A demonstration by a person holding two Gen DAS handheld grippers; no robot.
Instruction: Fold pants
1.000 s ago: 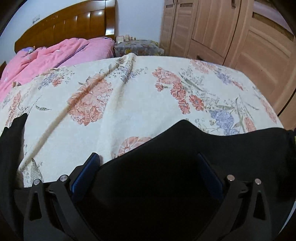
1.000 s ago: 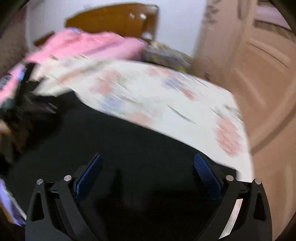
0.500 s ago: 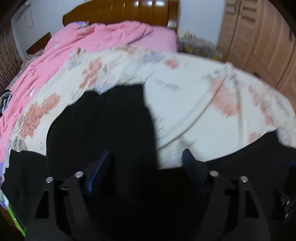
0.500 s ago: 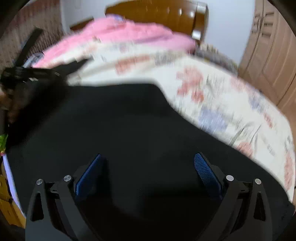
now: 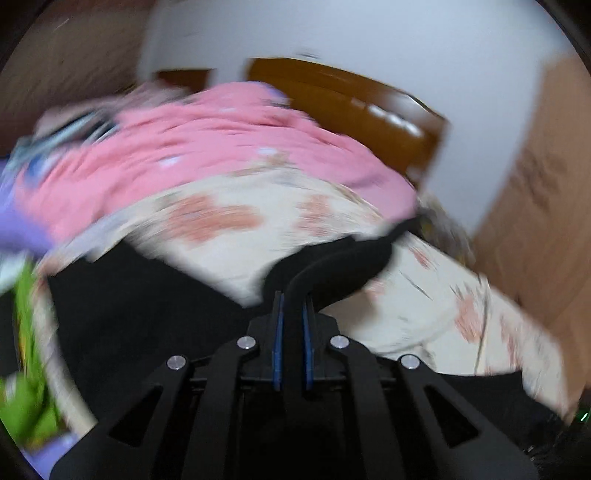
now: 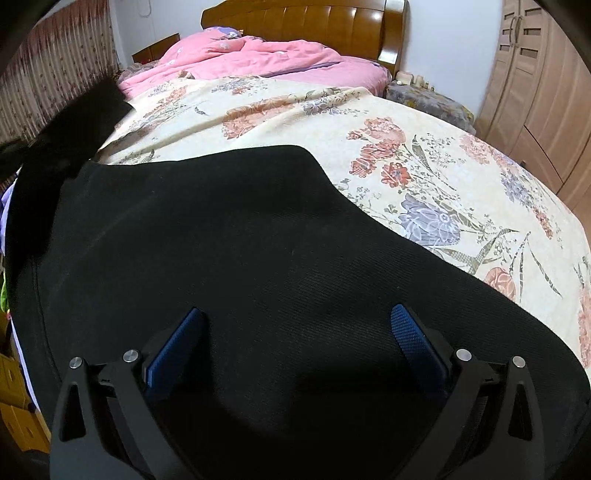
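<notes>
Black pants (image 6: pixel 229 236) lie spread on a cream floral bedspread (image 6: pixel 406 155). In the blurred left wrist view, my left gripper (image 5: pixel 293 306) is shut on a raised fold of the pants (image 5: pixel 332 262), which arches up from between the blue pads. The rest of the pants (image 5: pixel 140 306) lies low on the left. In the right wrist view, my right gripper (image 6: pixel 295 328) is open just above the flat black cloth, holding nothing. A lifted dark end of the pants (image 6: pixel 81 122) shows at far left.
A pink quilt (image 6: pixel 251 55) lies at the bed's head below a wooden headboard (image 6: pixel 306 18). A covered nightstand (image 6: pixel 428 96) and a wooden wardrobe (image 6: pixel 535 85) stand to the right. Cardboard boxes (image 6: pixel 14 398) sit beside the bed at lower left.
My left gripper closed on a fold of the pants and swung left, lifting the cloth. My right gripper stayed open and settled over the flat pants.
</notes>
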